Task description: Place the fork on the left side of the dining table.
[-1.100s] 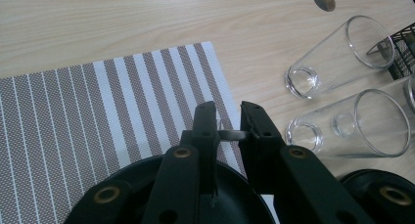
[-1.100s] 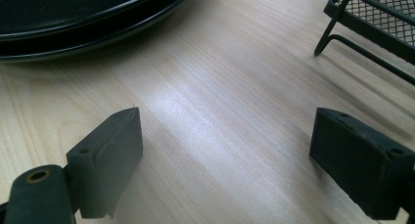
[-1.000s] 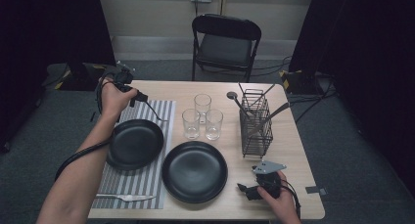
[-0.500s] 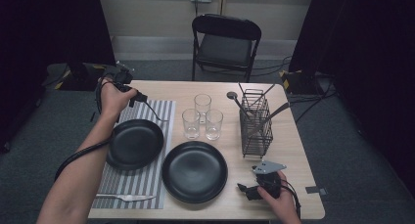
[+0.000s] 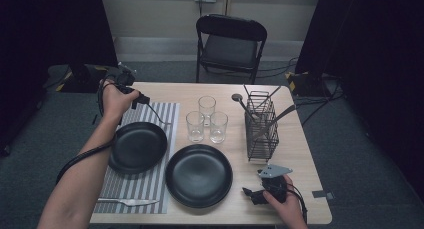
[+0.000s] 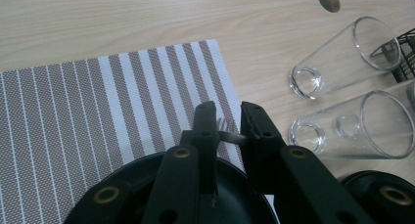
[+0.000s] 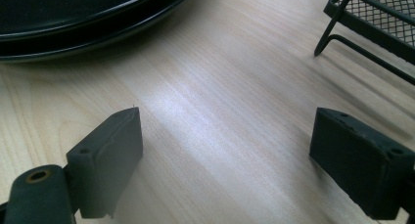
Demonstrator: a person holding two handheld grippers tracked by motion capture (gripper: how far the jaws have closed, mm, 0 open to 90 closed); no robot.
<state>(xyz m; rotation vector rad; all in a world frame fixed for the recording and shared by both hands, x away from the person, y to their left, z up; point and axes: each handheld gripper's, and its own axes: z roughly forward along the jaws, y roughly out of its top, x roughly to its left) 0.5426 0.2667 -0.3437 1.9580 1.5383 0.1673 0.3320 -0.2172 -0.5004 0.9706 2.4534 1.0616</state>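
left claw (image 6: 229, 128): jaws narrow, clamped on a fork (image 6: 226, 124); tines show between the pads, handle runs toward the camera.
left claw place: far left of the counter (image 5: 295, 154), over the far end of the striped mat (image 5: 165, 114); the fork hangs from it over the mat, right of the plate's far rim.
right claw (image 7: 225, 150): jaws wide, nothing between them; rests on bare wood at the near right corner.
left plate (image 5: 137, 146): black, set on the mat.
right plate (image 5: 199, 175): black, on bare wood just right of the mat.
knife (image 5: 127, 201): flat on the near end of the mat.
glasses (image 5: 206, 120): three, upright, mid counter, close together.
rack (image 5: 261, 126): wire, right of the glasses, utensils still standing in it.
done, judged: mat, left plate and knife are laid.
left, judged: fork not yet set down by the left plate; the right plate has no mat or cutlery; glasses remain grouped.
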